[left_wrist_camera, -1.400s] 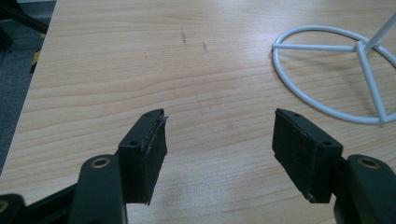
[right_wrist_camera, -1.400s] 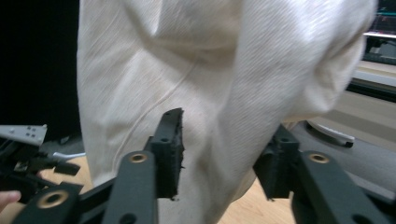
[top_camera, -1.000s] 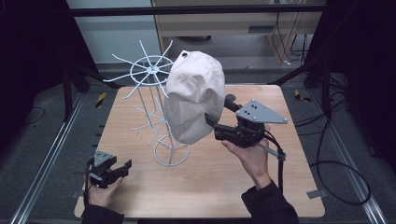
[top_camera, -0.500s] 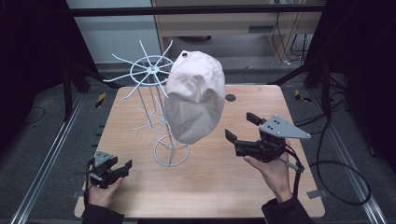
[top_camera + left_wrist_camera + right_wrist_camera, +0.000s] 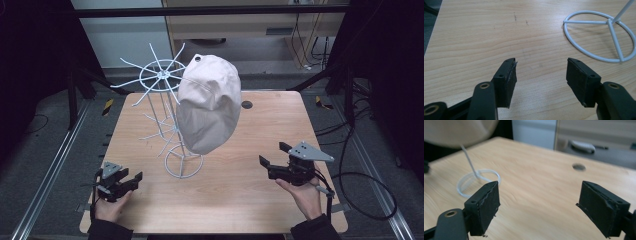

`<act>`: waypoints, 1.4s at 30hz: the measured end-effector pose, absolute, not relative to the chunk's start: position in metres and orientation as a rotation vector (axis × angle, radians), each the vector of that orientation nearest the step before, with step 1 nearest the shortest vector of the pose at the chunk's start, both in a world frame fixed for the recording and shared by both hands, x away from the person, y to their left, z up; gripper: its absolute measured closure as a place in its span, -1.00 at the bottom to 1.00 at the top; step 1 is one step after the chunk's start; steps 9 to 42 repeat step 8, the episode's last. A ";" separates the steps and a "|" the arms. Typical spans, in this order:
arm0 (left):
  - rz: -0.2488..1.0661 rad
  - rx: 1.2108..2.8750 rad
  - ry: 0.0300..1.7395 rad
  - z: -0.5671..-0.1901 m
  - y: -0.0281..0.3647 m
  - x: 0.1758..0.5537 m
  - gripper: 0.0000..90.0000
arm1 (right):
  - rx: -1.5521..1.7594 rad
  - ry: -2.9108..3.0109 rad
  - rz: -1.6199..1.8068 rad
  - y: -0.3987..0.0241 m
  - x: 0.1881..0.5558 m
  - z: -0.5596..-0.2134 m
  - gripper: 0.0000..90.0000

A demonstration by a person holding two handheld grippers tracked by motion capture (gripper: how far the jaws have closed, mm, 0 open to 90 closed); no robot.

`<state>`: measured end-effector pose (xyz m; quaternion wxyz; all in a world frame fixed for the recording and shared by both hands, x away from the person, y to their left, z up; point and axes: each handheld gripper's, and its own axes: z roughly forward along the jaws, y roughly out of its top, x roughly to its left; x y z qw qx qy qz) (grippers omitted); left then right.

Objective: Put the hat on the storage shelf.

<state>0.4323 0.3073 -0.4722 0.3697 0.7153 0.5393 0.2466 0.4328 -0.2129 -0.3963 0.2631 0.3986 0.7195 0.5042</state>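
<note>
The cap [image 5: 209,102] hangs on the white rack [image 5: 165,100], ahead and to the left of the right gripper [image 5: 274,161] and well above it. Its long axis runs nearly upright, the brim end lowest. The right gripper is near the table [image 5: 240,190]; its jaws have just been opening and stand wide, with nothing between them. The left gripper [image 5: 131,181] is also open and empty, with the rack's base ring [image 5: 599,35] ahead to its right. Neither hand looks clearly nearer to the cap; I think it is hung already.
</note>
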 end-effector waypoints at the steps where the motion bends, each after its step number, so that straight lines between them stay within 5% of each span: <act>1: 0.632 1.838 1.382 -0.473 0.307 0.432 -0.10 | 1.092 1.951 1.343 -0.216 0.434 -0.402 -0.64; 8: 0.632 1.854 1.372 -0.475 0.305 0.434 -0.26 | 1.218 1.967 1.202 -0.242 0.440 -0.440 -0.56; 42: 0.632 1.854 1.372 -0.475 0.305 0.434 -0.26 | 1.218 1.967 1.202 -0.242 0.440 -0.440 -0.56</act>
